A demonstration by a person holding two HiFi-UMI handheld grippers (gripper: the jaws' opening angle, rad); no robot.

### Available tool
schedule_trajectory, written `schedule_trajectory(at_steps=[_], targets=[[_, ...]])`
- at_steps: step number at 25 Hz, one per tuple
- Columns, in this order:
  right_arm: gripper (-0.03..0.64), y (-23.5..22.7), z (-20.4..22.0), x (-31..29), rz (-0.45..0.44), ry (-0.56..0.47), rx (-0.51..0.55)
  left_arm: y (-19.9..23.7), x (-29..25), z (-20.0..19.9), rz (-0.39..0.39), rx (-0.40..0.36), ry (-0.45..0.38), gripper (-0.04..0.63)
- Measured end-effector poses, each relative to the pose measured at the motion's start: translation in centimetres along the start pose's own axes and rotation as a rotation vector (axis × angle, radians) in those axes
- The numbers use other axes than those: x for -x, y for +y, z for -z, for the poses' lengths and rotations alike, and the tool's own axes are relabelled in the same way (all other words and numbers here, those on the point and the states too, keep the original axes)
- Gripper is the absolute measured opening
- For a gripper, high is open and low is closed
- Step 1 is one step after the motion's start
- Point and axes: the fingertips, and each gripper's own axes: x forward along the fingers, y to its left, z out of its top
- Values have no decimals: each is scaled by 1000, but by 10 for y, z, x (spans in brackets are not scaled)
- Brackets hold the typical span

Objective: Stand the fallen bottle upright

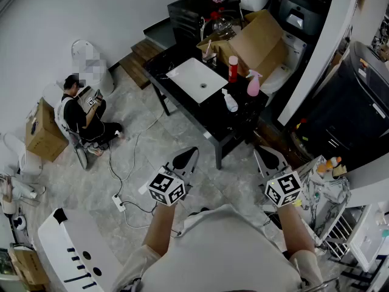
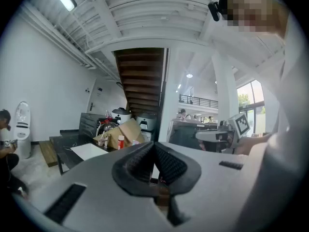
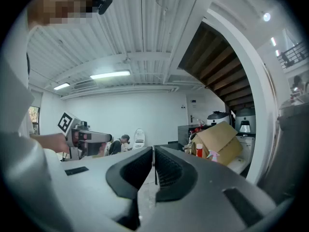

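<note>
Found the fallen bottle (image 1: 230, 101), white with a pale cap, lying apparently on its side on the black tabletop (image 1: 209, 112), toward the right-hand corner and just off the basin's right side. Noted a pink spray bottle (image 1: 253, 84) upright just beside it, nearer the right edge, and a red bottle (image 1: 233, 69) upright behind both, toward the far edge. Saw a white rectangular basin (image 1: 197, 79) set in the middle of the tabletop and an open cardboard box (image 1: 258, 38) at the far right corner. Held the left gripper (image 1: 185, 158) and the right gripper (image 1: 268, 158) side by side, well short of the table's near corner, both about level. Read both tongs as closed and empty: left pads meeting at the tips, right pads with only a hairline between. Spotted a person in black (image 1: 85, 117) seated on the floor well off the tabletop's left edge, beside a brown carton (image 1: 44, 132)
</note>
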Motion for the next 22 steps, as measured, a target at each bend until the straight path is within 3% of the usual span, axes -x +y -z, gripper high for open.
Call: schedule_trajectory(at_steps=[22], targets=[[38, 13, 1, -7, 12, 4, -28, 3, 8, 8, 28, -3, 20, 8]])
